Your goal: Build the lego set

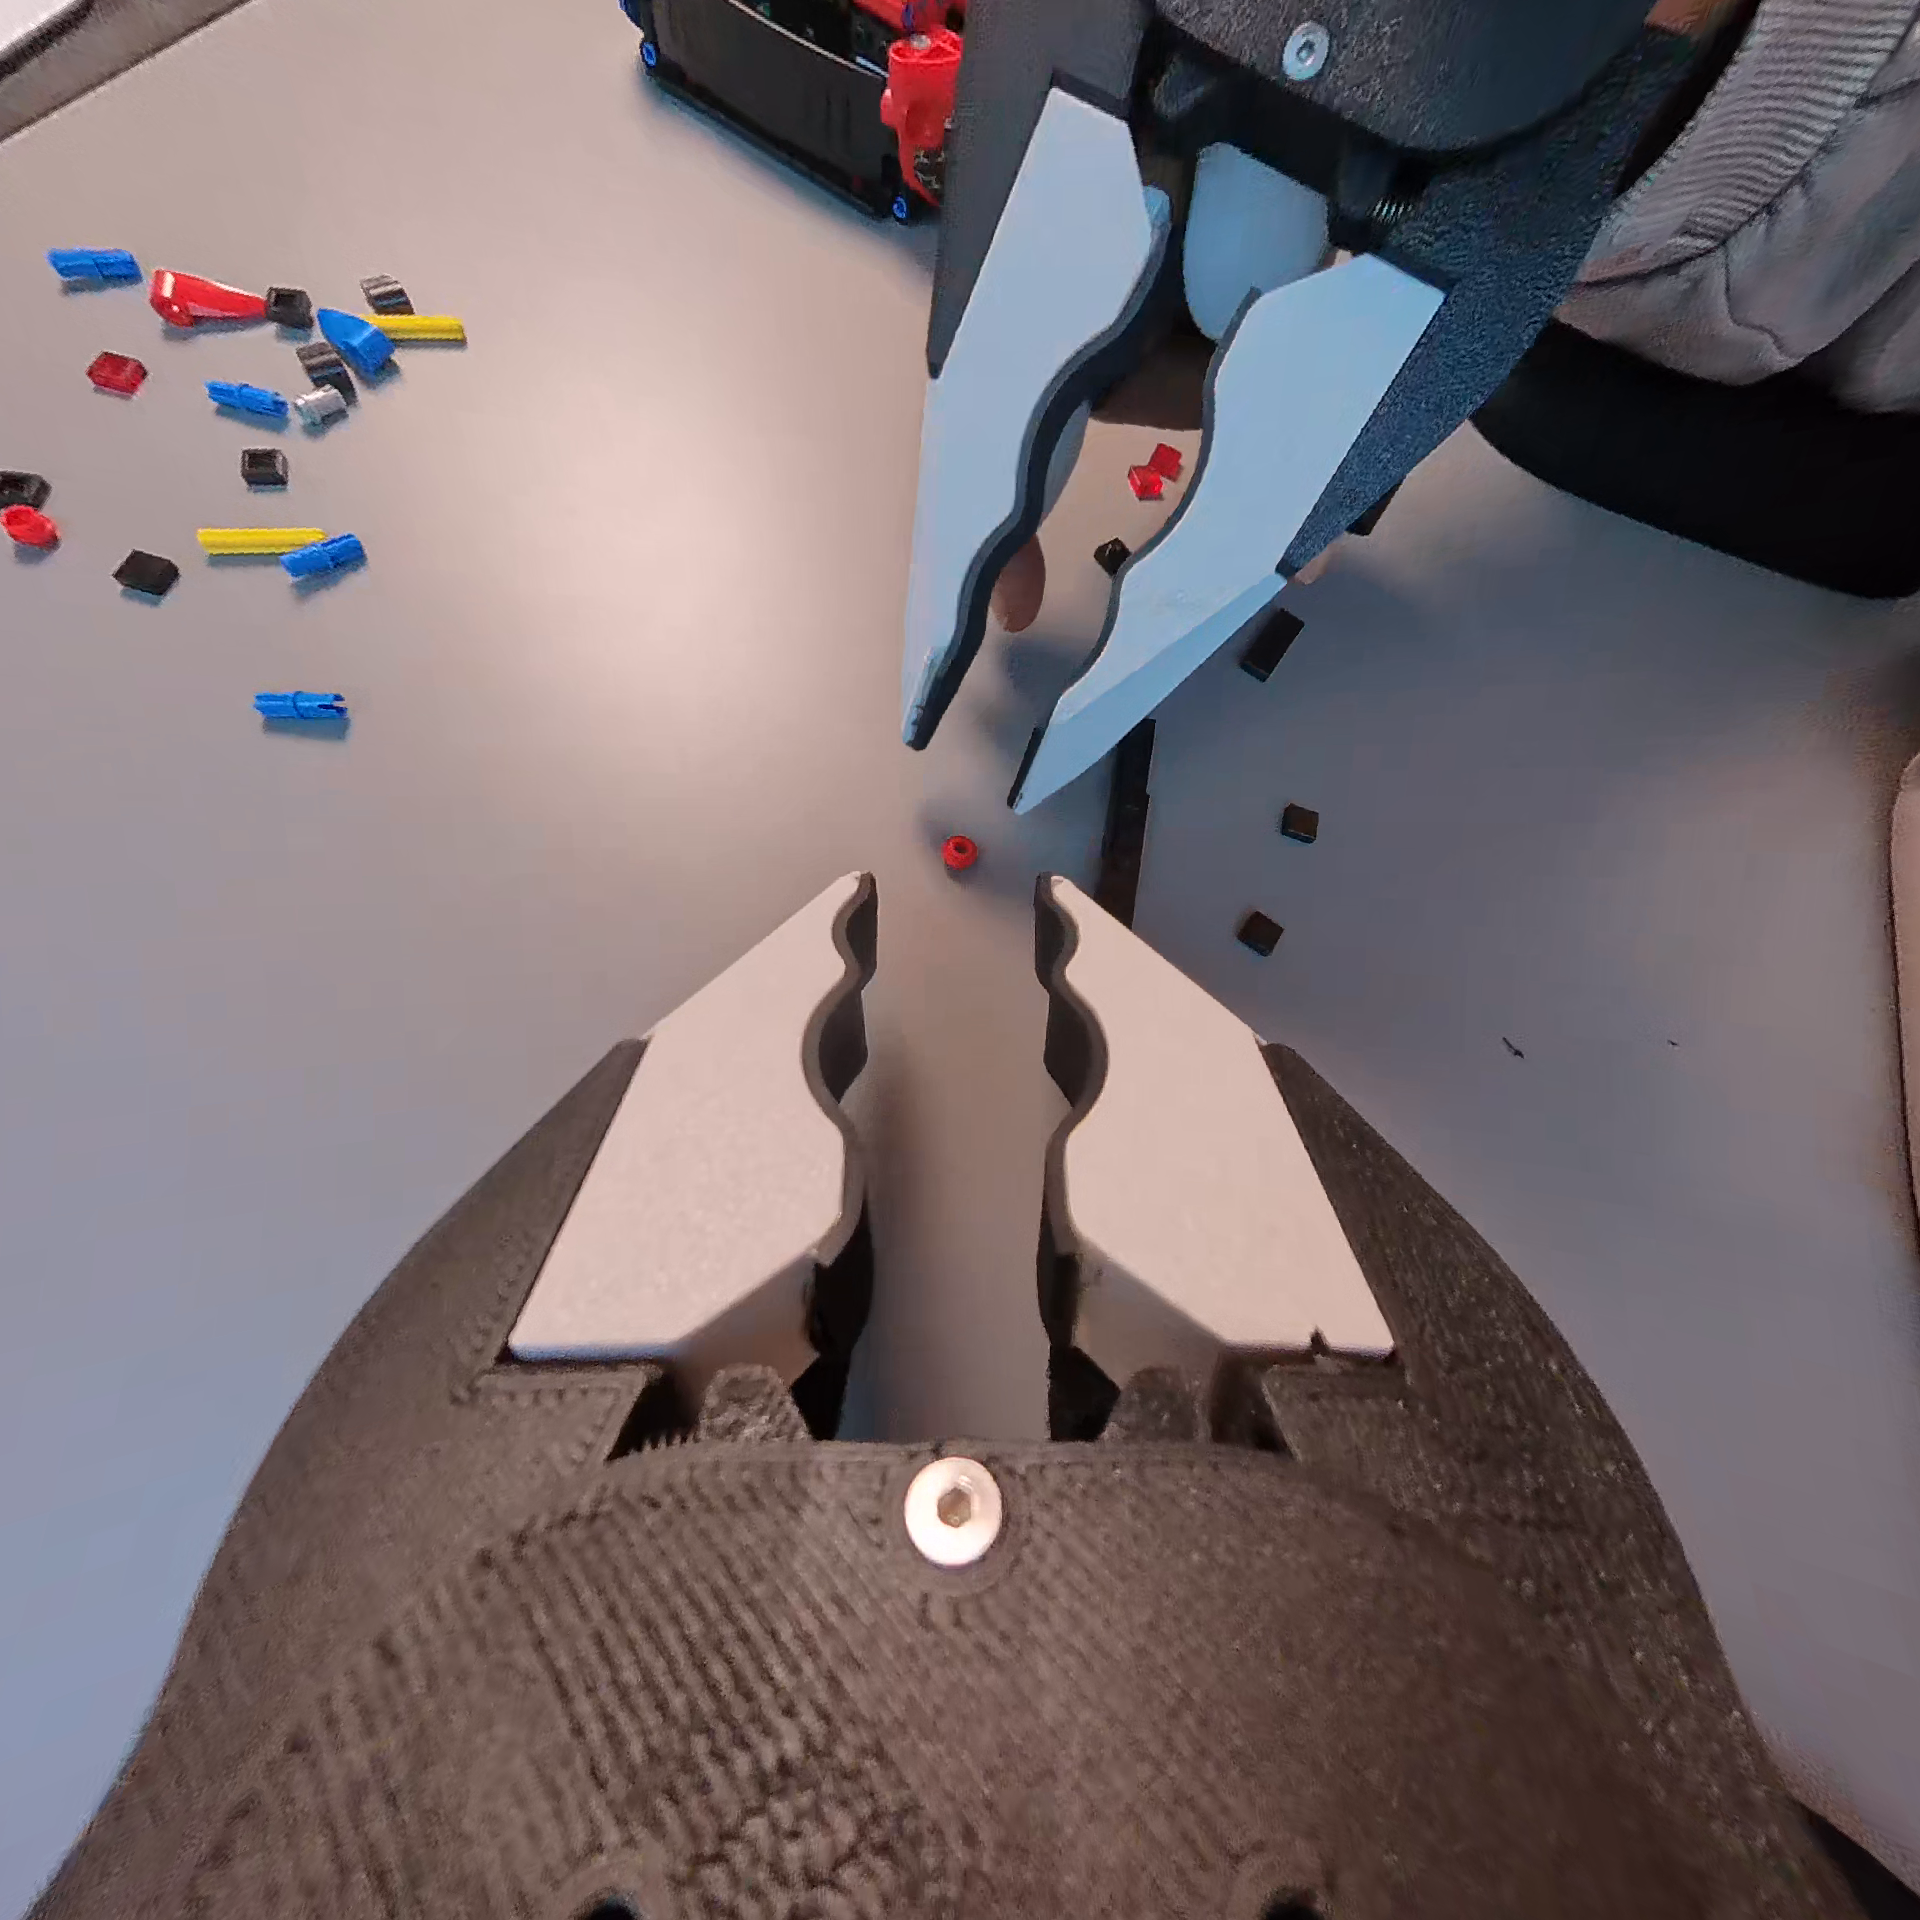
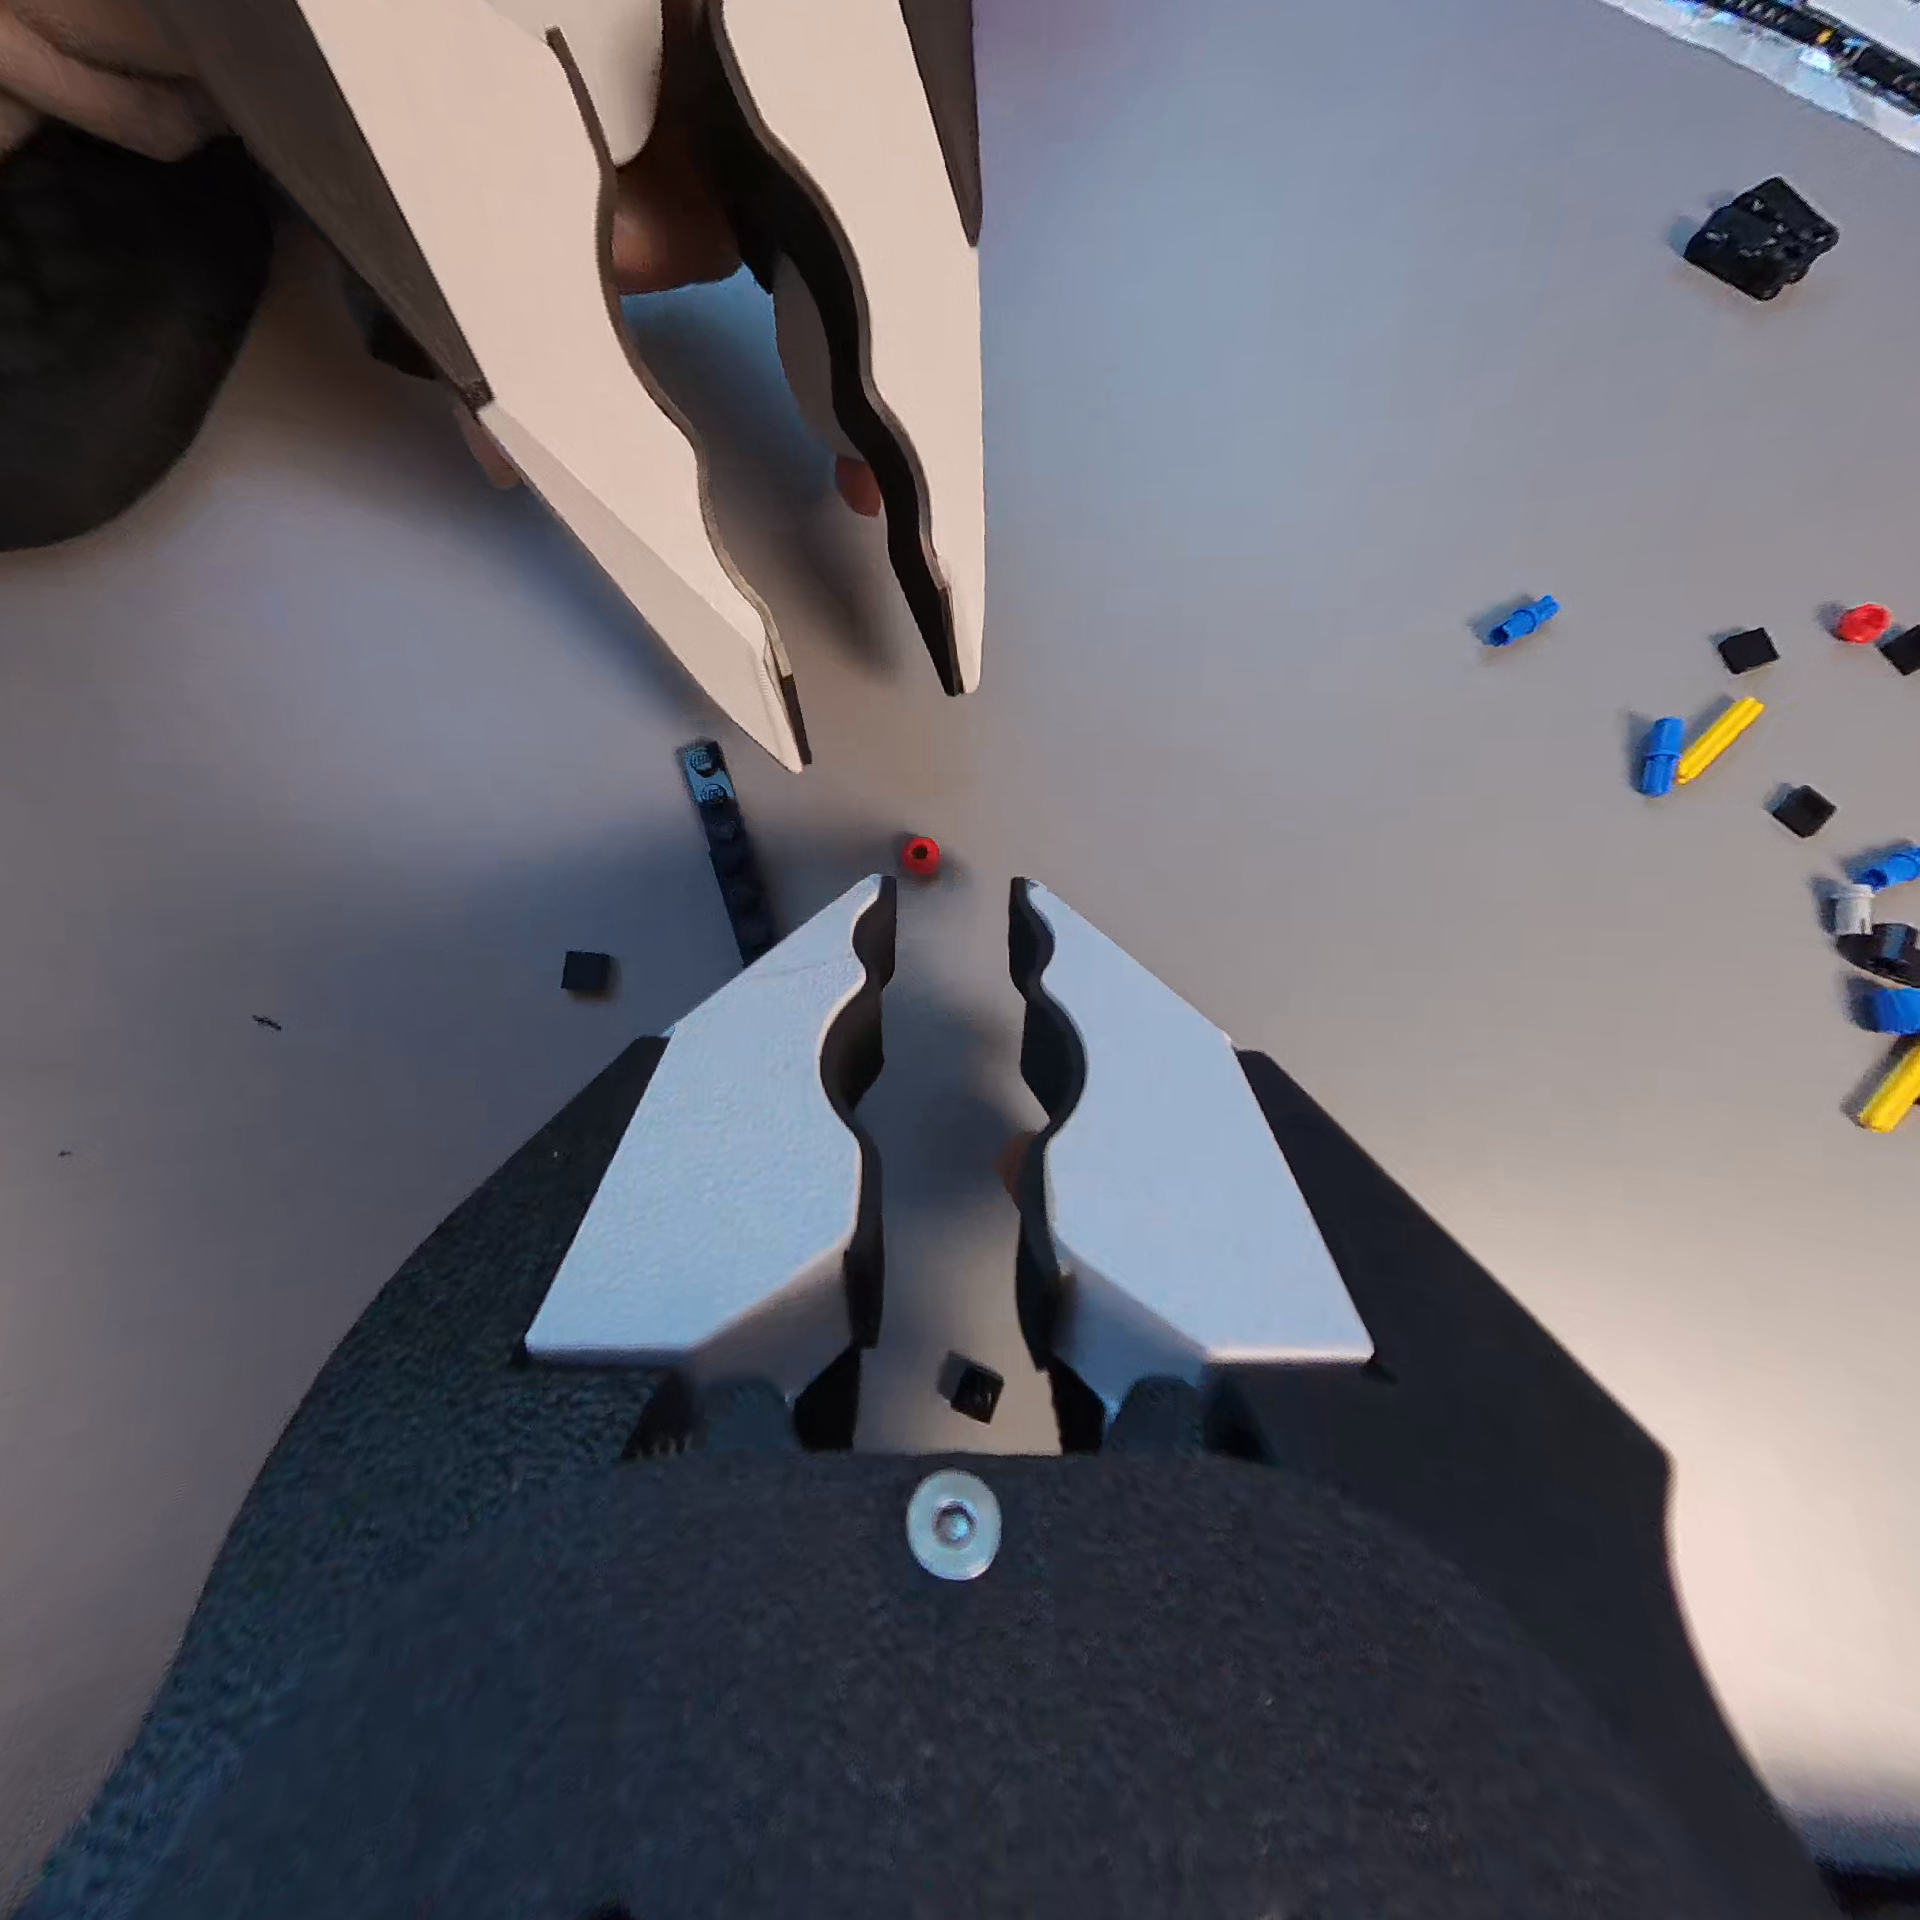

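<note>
Grey table [image 1: 623, 935], loose bricks scattered. My left gripper [image 1: 956, 883] and right gripper [image 2: 951, 883] face tip to tip — both spread, holding nothing. A small red bush [image 1: 958, 852] lies between them — untouched.

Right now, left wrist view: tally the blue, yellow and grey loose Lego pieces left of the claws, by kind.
Blue pins: 4
Blue sloped piece: 1
Yellow axles: 2
Grey connector: 1
Total: 8
</note>
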### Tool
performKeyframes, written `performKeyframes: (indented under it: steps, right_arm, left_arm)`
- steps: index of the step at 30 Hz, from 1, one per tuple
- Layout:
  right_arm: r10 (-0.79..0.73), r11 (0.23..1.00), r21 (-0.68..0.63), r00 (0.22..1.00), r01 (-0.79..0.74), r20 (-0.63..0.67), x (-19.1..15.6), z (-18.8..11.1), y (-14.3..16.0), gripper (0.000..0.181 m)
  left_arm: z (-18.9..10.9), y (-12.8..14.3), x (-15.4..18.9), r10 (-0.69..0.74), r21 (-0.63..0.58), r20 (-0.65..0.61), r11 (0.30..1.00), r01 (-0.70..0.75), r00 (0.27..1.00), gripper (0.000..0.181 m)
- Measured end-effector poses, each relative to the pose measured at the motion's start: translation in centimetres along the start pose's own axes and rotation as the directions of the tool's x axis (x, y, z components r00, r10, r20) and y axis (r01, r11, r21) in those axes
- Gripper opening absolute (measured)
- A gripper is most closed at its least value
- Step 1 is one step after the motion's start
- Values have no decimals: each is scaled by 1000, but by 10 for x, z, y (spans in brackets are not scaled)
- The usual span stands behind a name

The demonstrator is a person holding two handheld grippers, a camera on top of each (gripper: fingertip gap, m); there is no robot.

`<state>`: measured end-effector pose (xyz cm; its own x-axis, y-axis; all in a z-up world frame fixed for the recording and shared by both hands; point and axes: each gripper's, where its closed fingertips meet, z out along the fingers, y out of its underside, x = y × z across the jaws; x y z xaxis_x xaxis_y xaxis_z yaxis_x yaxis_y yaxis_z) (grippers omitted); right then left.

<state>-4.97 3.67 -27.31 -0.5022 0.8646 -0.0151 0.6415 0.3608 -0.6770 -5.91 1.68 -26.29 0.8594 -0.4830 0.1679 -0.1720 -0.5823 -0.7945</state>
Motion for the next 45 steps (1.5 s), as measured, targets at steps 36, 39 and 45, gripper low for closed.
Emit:
performKeyframes:
  steps: [36,39,45]
  right_arm:
    - [-93,990,-96,992,101,87,-8,10,1,12]
    - [-97,991,-88,991,105,94,-9,12,-3,12]
    - [-99,988,-106,991,109,95,-9,17,-1,6]
  left_arm:
    - [4,9,6,94,-34,26,995,-93,995,37]
    - [4,10,7,98,-39,23,995,-97,995,37]
    - [3,10,8,102,-40,20,994,-101,995,37]
